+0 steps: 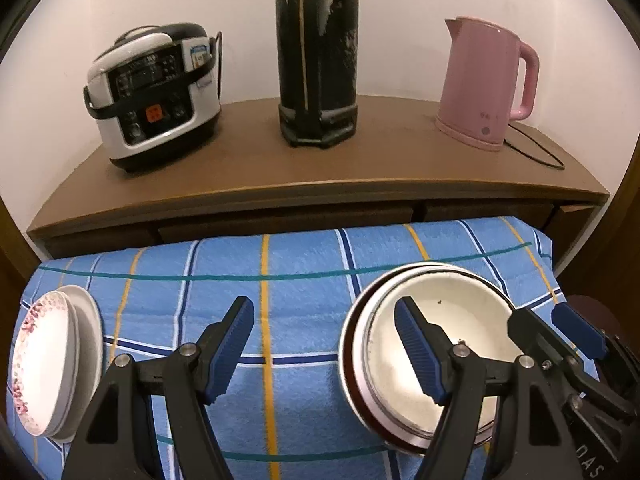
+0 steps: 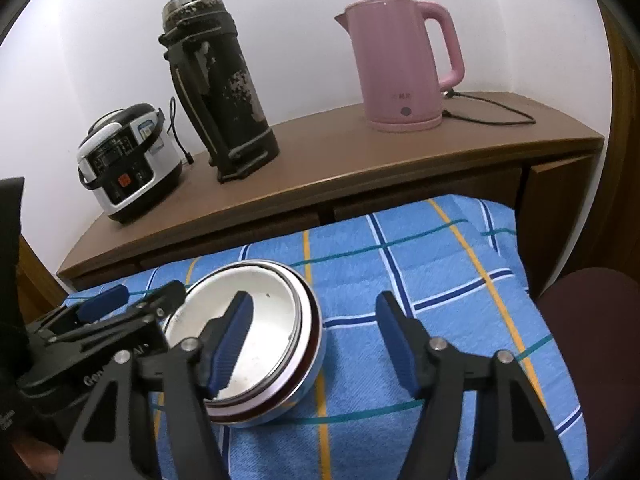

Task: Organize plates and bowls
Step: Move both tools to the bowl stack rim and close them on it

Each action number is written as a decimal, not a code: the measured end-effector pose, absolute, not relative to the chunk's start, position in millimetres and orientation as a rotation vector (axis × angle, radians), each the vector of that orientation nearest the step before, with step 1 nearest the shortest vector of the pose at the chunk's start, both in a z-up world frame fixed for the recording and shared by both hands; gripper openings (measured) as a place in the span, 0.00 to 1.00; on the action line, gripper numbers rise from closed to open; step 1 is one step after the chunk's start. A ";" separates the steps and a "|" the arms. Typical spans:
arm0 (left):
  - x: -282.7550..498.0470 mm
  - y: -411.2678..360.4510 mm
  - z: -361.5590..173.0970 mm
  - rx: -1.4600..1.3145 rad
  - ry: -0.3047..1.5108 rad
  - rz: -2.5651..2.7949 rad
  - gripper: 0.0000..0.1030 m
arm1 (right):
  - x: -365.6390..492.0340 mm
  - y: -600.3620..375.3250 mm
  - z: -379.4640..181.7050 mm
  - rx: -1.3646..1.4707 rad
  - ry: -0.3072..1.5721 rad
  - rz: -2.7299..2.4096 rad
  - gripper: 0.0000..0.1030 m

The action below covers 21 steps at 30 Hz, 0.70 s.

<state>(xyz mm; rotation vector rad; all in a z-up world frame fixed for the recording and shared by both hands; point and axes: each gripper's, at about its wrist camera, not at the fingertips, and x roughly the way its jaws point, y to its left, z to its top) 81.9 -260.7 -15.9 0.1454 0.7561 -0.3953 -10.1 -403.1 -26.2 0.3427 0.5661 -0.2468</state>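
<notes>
Right gripper jaws apart astride near rim of white bowl on blue checked cloth

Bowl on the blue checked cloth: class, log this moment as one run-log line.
bowl: upright on cloth | left gripper: open, empty | right gripper: open, straddling bowl's rim | plates: stacked, untouched

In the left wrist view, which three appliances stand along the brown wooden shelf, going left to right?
White-and-black rice cooker with an orange button → tall worn black thermos flask → pink electric kettle with its black cord, all on the brown wooden shelf.
</notes>
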 end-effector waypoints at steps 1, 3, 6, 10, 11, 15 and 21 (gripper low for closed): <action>82.9 -262.0 -17.3 0.149 0.758 -0.391 0.73 | -8.7 -402.5 -26.9 0.342 0.567 -0.247 0.63; 84.8 -262.9 -18.8 0.150 0.764 -0.391 0.73 | -6.7 -403.4 -27.6 0.343 0.570 -0.252 0.62; 87.8 -263.5 -22.2 0.144 0.776 -0.386 0.73 | -3.8 -405.5 -30.3 0.364 0.576 -0.251 0.61; 91.7 -265.0 -27.9 0.150 0.793 -0.376 0.73 | -0.5 -405.0 -34.1 0.365 0.587 -0.251 0.60; 92.3 -265.1 -28.4 0.149 0.793 -0.377 0.73 | -0.1 -405.0 -34.8 0.364 0.590 -0.250 0.59; 92.7 -267.4 -29.2 0.159 0.789 -0.374 0.73 | 3.0 -405.4 -37.0 0.371 0.599 -0.248 0.54; 95.5 -269.4 -32.6 0.154 0.800 -0.374 0.73 | 7.8 -407.7 -42.3 0.397 0.625 -0.243 0.50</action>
